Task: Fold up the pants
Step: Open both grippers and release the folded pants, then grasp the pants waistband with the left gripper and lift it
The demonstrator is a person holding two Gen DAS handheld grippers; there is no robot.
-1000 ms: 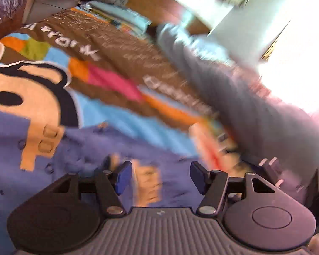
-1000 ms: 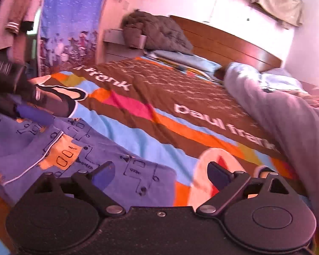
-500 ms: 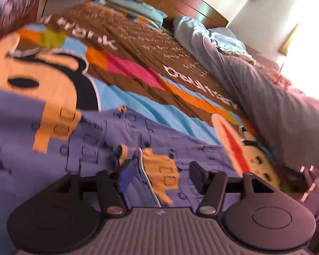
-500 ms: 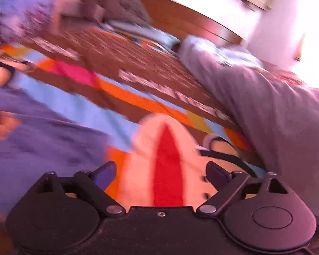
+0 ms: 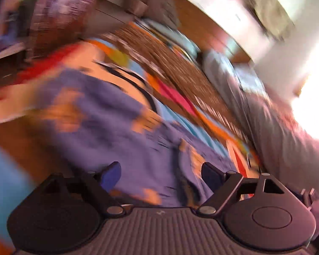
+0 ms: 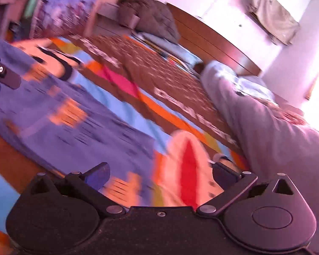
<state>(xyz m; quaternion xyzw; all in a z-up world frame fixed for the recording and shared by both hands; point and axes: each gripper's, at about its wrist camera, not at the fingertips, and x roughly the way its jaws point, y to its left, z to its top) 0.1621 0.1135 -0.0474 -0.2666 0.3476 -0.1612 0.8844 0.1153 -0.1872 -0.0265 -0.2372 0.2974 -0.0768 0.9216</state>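
Both views are smeared by motion, yet the room reads well enough: a bed (image 6: 138,97) covered by a bright striped bedspread (image 6: 125,85) in brown, pink, orange and blue, a wooden headboard (image 6: 212,40) toward 1 o'clock, a grey quilted bundle (image 6: 151,19) at 12 o'clock, a grey blanket (image 6: 276,131) heaped along 3 o'clock, and a beige cloth (image 6: 272,25) hanging on the pale wall.

Compared with half a second ago, the left wrist view has swung and tilted, so more of the bed's near edge and the room at 10 o'clock shows, and the picture has lost its sharpness; the right wrist view has turned back toward the garment.

Purple pants (image 6: 63,123) with orange patches lie flat on the bedspread at the bed's near-left corner. Their long axis seems to run from 10 o'clock to 4 o'clock in the right wrist view, though the blur hides which end is the waist.

Left claw (image 5: 160,175) hangs spread wide just above the purple cloth, holding nothing. Right claw (image 6: 159,175) is likewise spread and empty, over the pants' near end and a red-and-peach print.
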